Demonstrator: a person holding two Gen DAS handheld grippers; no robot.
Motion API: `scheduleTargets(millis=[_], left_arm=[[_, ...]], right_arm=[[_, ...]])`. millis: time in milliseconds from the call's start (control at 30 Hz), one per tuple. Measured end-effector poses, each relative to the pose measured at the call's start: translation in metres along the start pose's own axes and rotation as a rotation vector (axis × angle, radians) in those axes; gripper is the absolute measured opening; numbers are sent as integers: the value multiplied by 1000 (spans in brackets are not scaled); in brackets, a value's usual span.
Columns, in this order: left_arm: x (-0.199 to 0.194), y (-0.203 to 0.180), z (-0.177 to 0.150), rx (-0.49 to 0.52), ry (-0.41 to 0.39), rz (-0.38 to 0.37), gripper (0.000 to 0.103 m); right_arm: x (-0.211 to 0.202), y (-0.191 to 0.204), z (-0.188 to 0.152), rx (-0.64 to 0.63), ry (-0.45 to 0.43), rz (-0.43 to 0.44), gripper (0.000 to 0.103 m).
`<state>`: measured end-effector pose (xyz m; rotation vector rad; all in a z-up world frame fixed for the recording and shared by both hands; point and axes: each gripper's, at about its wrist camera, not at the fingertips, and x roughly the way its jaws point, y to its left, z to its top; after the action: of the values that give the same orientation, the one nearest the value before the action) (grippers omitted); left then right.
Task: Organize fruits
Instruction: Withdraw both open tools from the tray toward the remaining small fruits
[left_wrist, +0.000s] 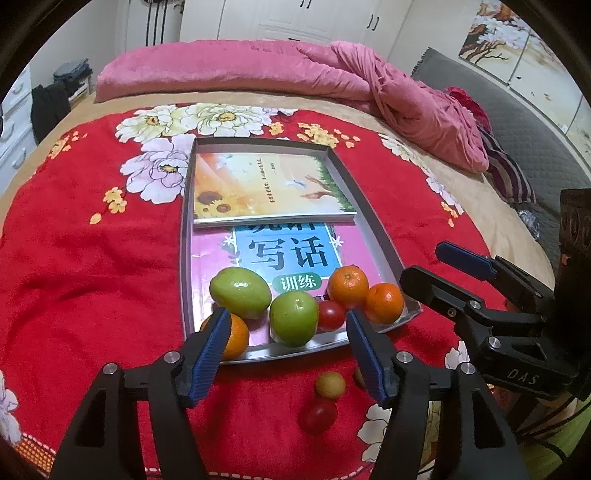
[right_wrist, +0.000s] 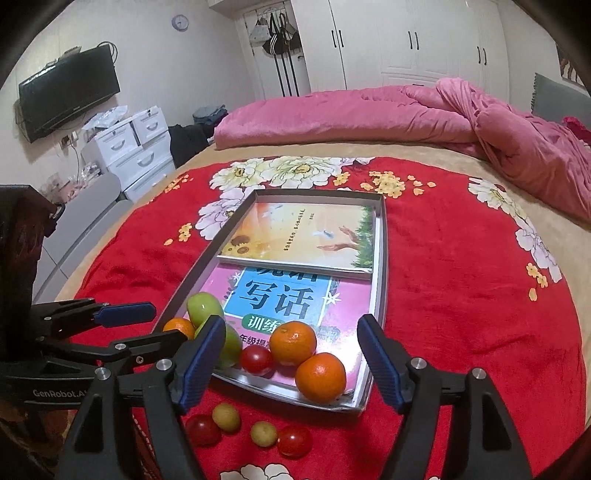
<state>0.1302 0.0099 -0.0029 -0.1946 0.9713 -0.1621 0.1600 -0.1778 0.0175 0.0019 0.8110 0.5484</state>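
Note:
A silver tray (left_wrist: 186, 229) (right_wrist: 382, 258) lies on a red floral blanket. Its near end holds two green fruits (left_wrist: 240, 291) (left_wrist: 293, 319), three oranges (left_wrist: 349, 286) (left_wrist: 384, 302) (left_wrist: 236, 336) and a red cherry tomato (left_wrist: 330, 315) (right_wrist: 256, 360). On the blanket in front of the tray lie two red tomatoes (right_wrist: 202, 430) (right_wrist: 294, 440) and two yellow ones (right_wrist: 226, 417) (right_wrist: 264, 434). My left gripper (left_wrist: 286, 354) is open and empty, above the tray's near edge. My right gripper (right_wrist: 291, 365) is open and empty, over the near fruits; it also shows in the left wrist view (left_wrist: 436, 266).
Two books (left_wrist: 266, 184) (left_wrist: 291, 254) lie in the tray under and behind the fruit. A pink duvet (left_wrist: 295, 70) is heaped at the far side of the bed. White drawers (right_wrist: 133, 147) and a wall television (right_wrist: 68, 92) stand at the left.

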Motion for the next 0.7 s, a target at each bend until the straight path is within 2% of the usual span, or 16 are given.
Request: scheduleTargets(millis=[133,467,700], left_arm=[[-5,0,1,-4,-6,0,73],[-15,-1,2,1,-20,13,77],[-26,-4,3,11,-35,21,77]], right_arm=[[-5,-2,1,13,-10,2,78],[-17,-2,2,28,-32,3,81],[-27,1,2,22,-51,5,86]])
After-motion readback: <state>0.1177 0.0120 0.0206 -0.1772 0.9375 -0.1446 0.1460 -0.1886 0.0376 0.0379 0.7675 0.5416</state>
